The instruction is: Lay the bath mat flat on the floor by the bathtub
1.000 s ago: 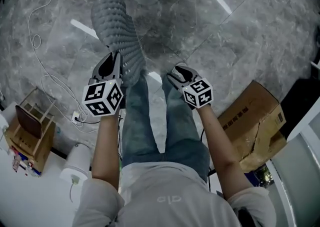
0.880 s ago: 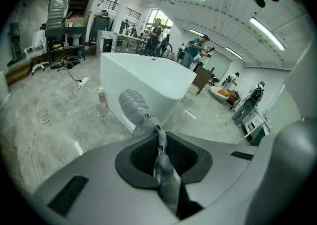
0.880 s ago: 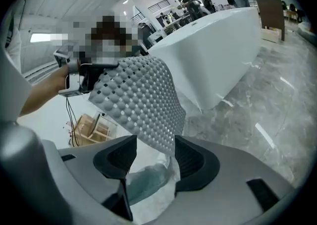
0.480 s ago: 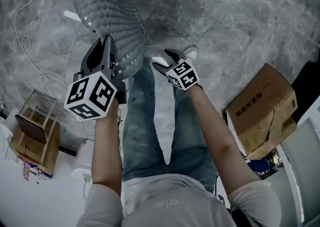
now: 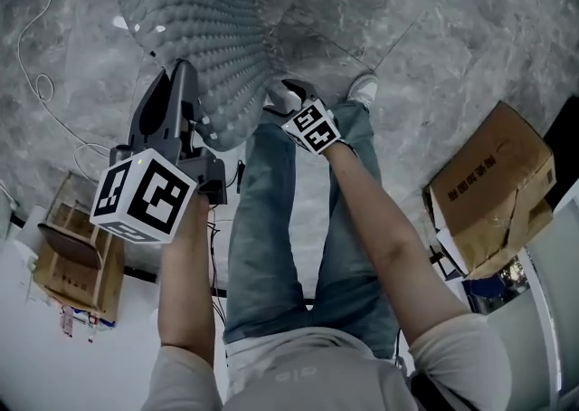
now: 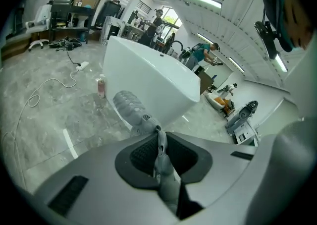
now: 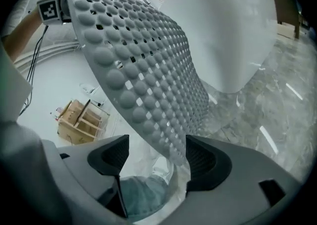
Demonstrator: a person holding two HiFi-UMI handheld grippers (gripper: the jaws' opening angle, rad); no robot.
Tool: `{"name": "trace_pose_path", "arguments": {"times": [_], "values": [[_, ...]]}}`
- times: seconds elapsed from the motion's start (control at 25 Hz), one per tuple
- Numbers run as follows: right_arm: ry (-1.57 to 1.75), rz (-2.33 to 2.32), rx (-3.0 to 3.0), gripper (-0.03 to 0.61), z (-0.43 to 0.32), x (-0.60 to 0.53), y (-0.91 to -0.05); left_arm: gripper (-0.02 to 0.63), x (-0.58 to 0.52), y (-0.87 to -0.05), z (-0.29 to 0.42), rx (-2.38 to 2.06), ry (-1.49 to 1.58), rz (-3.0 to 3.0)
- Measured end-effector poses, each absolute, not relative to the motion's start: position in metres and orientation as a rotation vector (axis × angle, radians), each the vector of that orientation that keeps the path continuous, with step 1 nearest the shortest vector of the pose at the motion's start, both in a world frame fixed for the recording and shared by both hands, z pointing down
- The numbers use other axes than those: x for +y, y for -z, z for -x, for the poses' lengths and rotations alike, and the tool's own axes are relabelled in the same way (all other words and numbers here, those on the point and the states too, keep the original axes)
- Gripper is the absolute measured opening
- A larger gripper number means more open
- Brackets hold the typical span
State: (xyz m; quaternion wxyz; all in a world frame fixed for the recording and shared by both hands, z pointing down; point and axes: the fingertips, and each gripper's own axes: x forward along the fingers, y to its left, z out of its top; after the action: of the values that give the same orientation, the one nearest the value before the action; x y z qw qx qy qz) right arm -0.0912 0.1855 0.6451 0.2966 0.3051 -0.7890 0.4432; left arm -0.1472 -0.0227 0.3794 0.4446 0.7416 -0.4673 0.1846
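Since a second ago both your grippers sit lower over the marble floor, and the bath mat hangs broader. Left gripper: fingers pinch the mat's bunched edge. Right gripper: jaws have just been opening and stand spread, with the mat edge loose between them. Mat: grey, rubbery, round studs and holes, in front of the white bathtub. Contact with the floor: unclear.

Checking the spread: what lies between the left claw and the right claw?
The bath mat: in the head view its edge runs from the left claw, shut on it, to the right claw, whose jaws have just been opening around it.
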Motion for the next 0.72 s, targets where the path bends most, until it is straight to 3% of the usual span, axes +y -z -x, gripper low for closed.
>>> {"name": "trace_pose_path", "arguments": {"times": [0.72], "values": [[-1.289,-0.786,-2.176,0.382,0.174,0.155,-0.683,0.06,-0.047,-0.381,0.177,-1.156,-0.288,-1.723]]}}
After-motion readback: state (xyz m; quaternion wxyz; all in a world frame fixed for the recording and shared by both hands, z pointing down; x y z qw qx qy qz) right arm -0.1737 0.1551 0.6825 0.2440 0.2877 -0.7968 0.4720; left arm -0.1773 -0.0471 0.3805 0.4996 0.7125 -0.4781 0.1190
